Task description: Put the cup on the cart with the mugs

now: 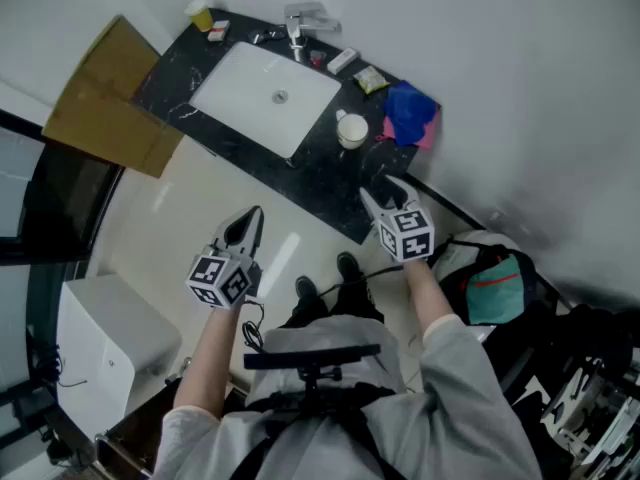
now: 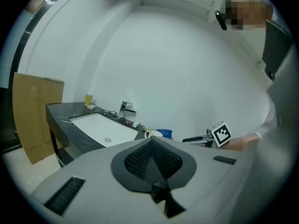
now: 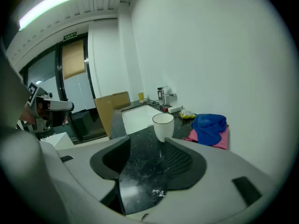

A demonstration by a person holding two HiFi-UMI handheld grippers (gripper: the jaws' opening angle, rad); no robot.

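A white cup (image 1: 351, 128) stands on the black counter (image 1: 320, 173), to the right of the white basin (image 1: 262, 93). In the right gripper view the cup (image 3: 163, 125) is upright just beyond my right gripper (image 3: 147, 143), whose jaws stand apart with only counter between them. In the head view the right gripper (image 1: 383, 194) hovers over the counter's near right corner, short of the cup. My left gripper (image 1: 247, 224) is held over the floor in front of the counter, shut and empty. Past the left gripper (image 2: 152, 143) the cup (image 2: 153, 134) shows small. No cart with mugs is in view.
A blue cloth (image 1: 408, 111) on a pink one lies right of the cup. A faucet (image 1: 299, 26), a yellow cup (image 1: 200, 13) and small items line the counter's back. Cardboard (image 1: 108, 98) leans at the left. A white cabinet (image 1: 105, 348) and a bag (image 1: 492, 283) stand on the floor.
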